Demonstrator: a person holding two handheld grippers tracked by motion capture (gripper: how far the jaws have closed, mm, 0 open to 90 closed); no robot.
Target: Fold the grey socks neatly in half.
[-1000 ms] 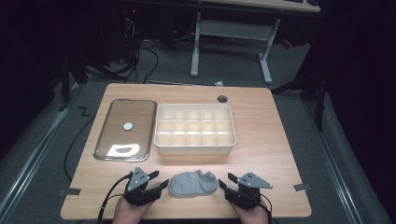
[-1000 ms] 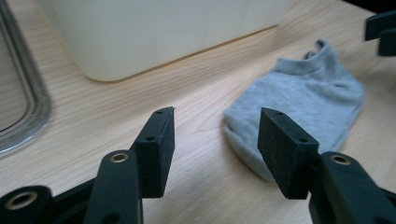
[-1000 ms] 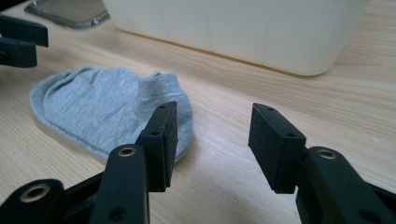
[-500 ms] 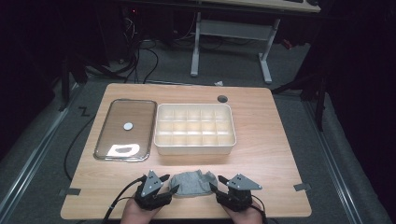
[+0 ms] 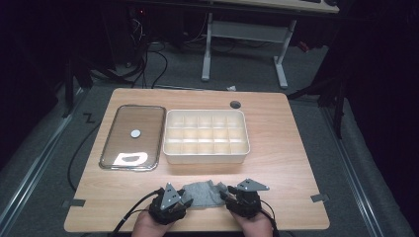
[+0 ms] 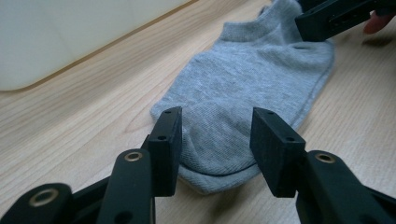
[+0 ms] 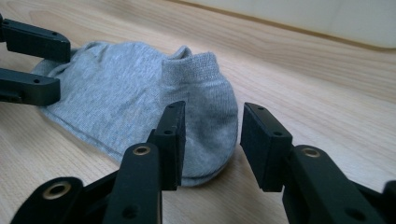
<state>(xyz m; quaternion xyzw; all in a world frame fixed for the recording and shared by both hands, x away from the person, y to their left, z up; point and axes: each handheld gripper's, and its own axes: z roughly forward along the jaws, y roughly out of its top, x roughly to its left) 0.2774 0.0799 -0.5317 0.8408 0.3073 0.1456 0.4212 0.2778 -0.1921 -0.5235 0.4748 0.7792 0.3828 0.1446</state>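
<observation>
High view: grey ankle sock (image 5: 202,194) lies flat btwn left gripper (image 5: 179,200) & right gripper (image 5: 228,196). Both have jaws spread, 1 at each end, nothing pinched. Looks soft, light, floppy; prob best to pinch the ends.

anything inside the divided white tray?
The white tray looks empty: its compartments show bare pale floors in the high view. The strip along the near wall's inner foot is hidden by that wall, so something flat there can't be ruled out.
</observation>
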